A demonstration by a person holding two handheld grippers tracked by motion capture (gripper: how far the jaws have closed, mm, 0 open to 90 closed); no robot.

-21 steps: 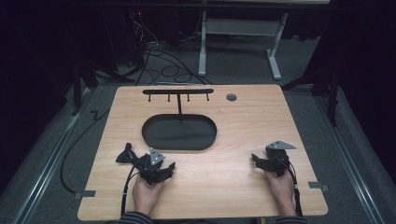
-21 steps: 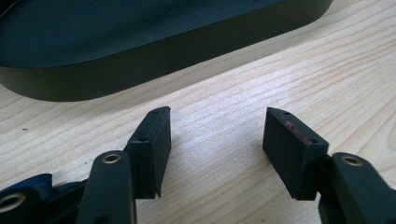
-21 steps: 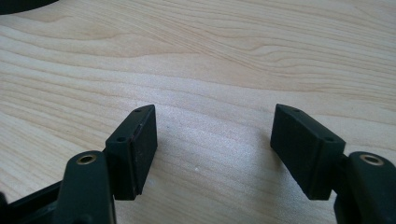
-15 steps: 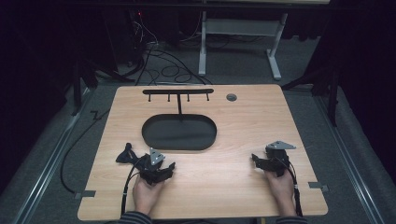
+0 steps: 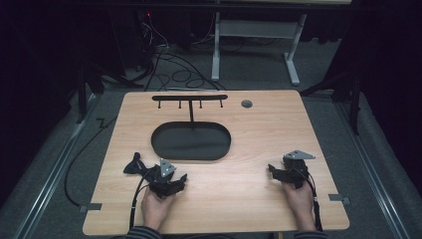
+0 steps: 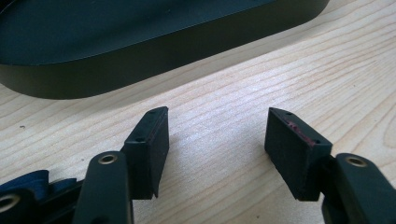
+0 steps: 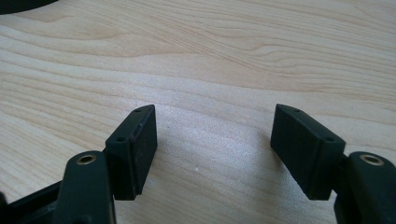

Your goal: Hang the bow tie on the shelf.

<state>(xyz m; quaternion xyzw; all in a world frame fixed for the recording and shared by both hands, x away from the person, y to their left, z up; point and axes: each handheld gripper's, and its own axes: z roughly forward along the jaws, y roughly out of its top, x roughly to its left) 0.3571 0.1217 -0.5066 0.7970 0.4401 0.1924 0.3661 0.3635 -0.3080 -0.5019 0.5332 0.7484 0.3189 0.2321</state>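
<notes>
Pale wood-grain table carries both grippers exactly where I had them a moment ago; nothing has shifted. My left gripper rests with jaws spread, nothing between them, just short of the black oval tray (rack rising behind it). My right gripper sits well apart, jaws likewise released over bare wood. Grey carpet, loose cables, dark room beyond.
</notes>
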